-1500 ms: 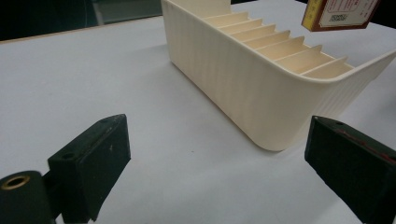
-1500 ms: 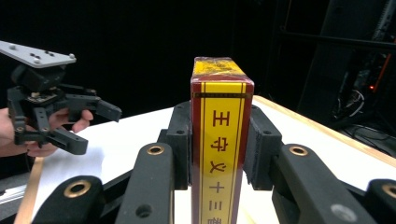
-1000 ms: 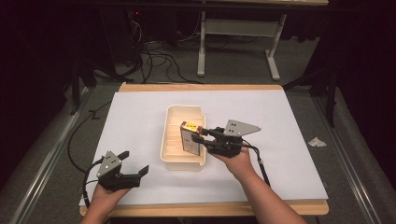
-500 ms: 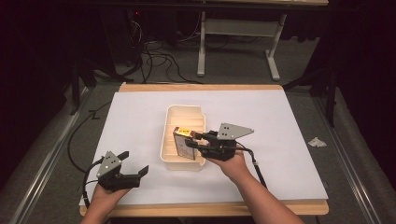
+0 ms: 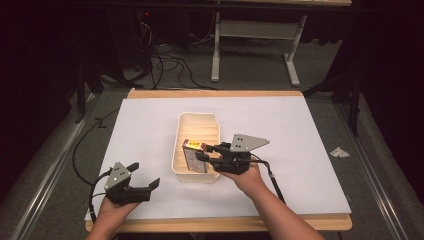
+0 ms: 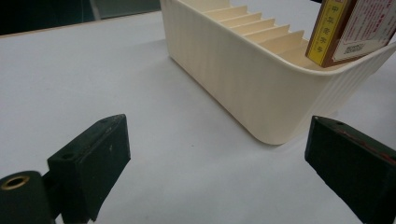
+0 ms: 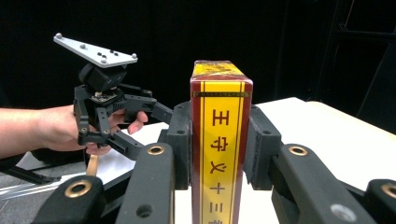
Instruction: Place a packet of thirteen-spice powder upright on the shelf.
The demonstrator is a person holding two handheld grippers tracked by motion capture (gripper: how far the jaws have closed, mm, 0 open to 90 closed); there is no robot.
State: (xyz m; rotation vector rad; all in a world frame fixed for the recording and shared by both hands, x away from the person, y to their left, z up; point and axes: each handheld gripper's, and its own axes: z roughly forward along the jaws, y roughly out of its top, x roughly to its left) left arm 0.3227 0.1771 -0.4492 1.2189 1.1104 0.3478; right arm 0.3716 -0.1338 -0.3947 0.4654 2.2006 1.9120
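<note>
High view shows the right gripper (image 5: 200,151) with its fingers pinching a red-and-yellow box (image 5: 194,156) by its two broad faces, holding it upright in the near end of the cream slotted tray (image 5: 176,150) at the middle of the counter (image 5: 310,150). Whether the box already rests in a slot cannot be told, so seating and release seem left. Left of the tray, near the counter's front edge, the left gripper (image 5: 146,176) waits with fingers spread, holding nothing.
</note>
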